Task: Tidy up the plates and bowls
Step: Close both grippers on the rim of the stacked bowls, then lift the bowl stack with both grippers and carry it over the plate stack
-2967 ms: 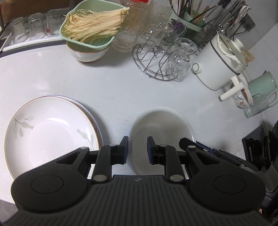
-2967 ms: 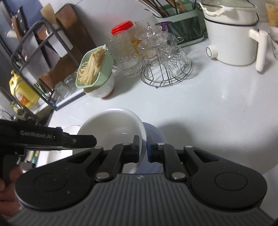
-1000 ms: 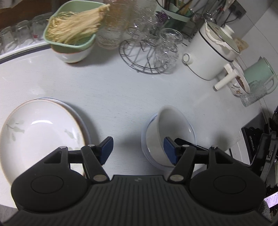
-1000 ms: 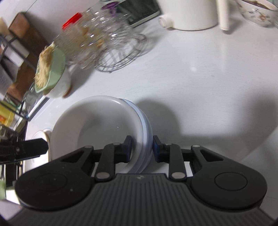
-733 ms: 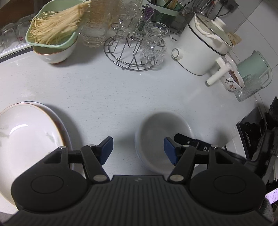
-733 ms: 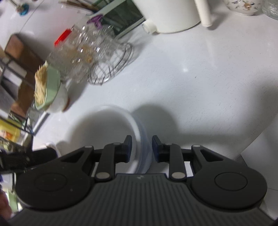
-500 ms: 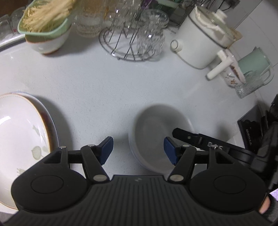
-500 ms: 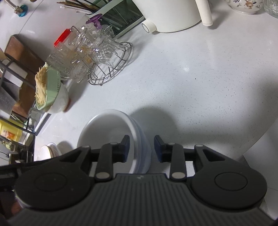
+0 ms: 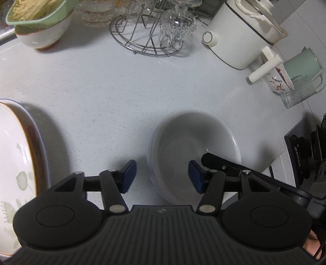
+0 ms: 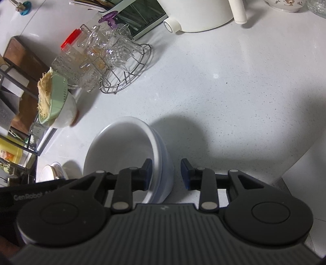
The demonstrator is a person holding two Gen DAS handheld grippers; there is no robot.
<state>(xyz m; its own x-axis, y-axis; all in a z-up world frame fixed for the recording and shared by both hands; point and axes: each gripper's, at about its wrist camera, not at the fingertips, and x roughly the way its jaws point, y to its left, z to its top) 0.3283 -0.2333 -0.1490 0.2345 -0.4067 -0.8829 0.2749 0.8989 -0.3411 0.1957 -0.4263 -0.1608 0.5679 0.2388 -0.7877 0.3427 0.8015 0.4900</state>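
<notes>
- Two white bowls [image 9: 195, 140] sit nested on the speckled white tabletop [image 9: 114, 85], a pale blue edge of the lower one showing beneath the upper rim.
- The left gripper [image 9: 162, 176] hovers over the near-left side of the stack, blue pads spread wide, holding nothing.
- The right gripper [image 10: 166, 173] stands parted as well; its left finger dips inside the upper bowl, its right finger outside the wall, neither visibly pressing.
- Stacked plates [image 9: 22, 155] with a leaf pattern lie at the left edge, well apart from the bowls.
- Farther back stand a wire glass rack [image 9: 148, 38], a green colander of noodles [image 9: 34, 12] and a white electric pot [image 9: 242, 34].
</notes>
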